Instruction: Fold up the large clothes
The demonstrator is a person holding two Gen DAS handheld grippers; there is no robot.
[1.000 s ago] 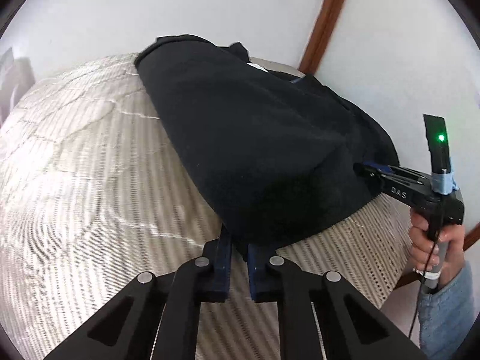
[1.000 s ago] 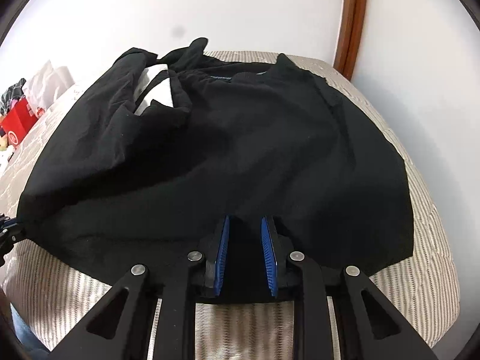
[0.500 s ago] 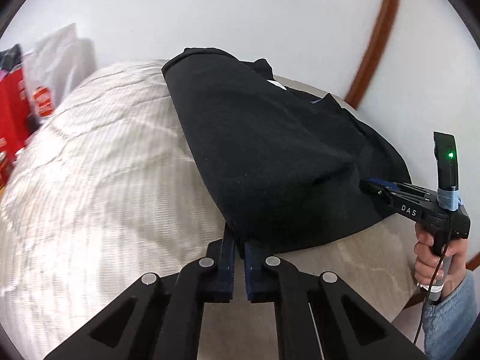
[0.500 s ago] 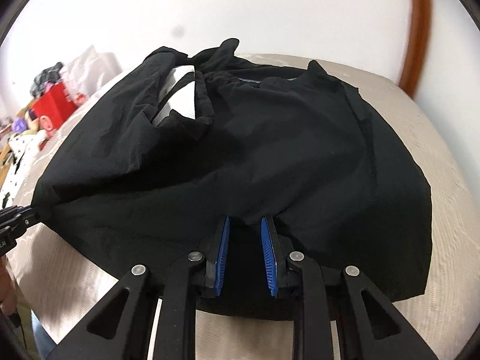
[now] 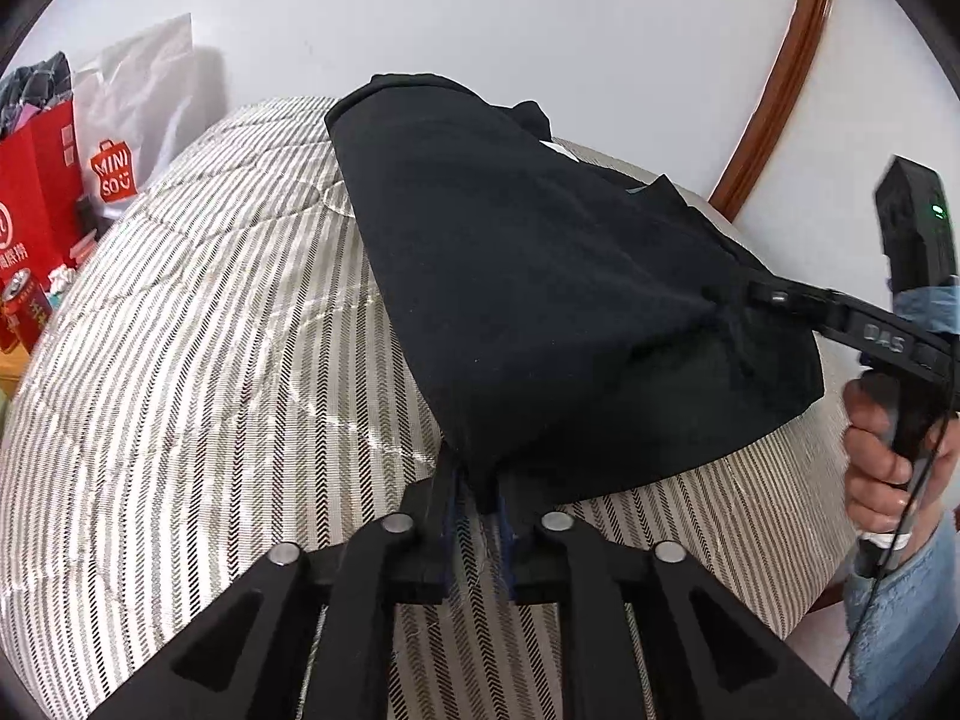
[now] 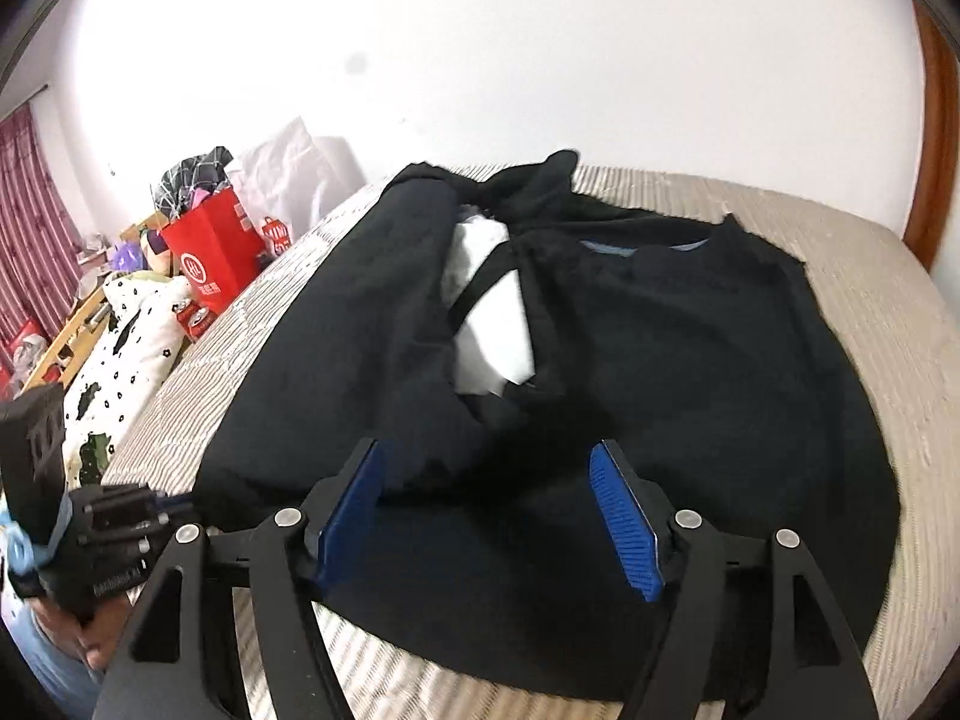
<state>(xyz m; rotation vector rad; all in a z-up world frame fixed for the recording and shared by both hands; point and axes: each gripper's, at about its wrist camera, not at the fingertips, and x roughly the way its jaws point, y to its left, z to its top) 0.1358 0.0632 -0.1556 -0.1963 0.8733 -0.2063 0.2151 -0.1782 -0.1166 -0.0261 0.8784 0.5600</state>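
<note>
Black garment [image 5: 540, 300], a large dark top, lies spread over the striped bed [image 5: 210, 360]; in the right wrist view it [image 6: 690, 390] fills the middle of the frame, neckline toward the upper centre, with a white patch [image 6: 492, 324] showing through an opening in the cloth left of centre.

Left hand-held gripper [image 5: 477, 516], bottom centre of the left wrist view: jaws narrow and opening, a corner of the garment hangs down between them. Cannot tell if the pads press the cloth at this instant; cloth covers the tips. In the right wrist view this left hand-held gripper shows at lower left [image 6: 174, 504], its tip at the garment's left edge, gripped by a hand [image 6: 84, 642] with a blue sleeve.

Right hand-held gripper [image 6: 486, 516], bottom centre of the right wrist view: jaws spread wide and opening, blue pads [image 6: 624, 528] well apart, garment lying under and between them, not pinched. In the left wrist view the same tool enters from the right edge [image 5: 762, 294], its tip at a bunched pucker of the cloth, held by a hand [image 5: 882, 444].

Background: white wall, brown wooden trim [image 5: 774, 78] at upper right. Red paper bag [image 6: 210, 252] and white shopping bag [image 5: 138, 114] left of the bed, red cans [image 6: 195, 318] near them, spotted white fabric [image 6: 126, 348] at far left, striped curtain [image 6: 27, 216] at left edge.
</note>
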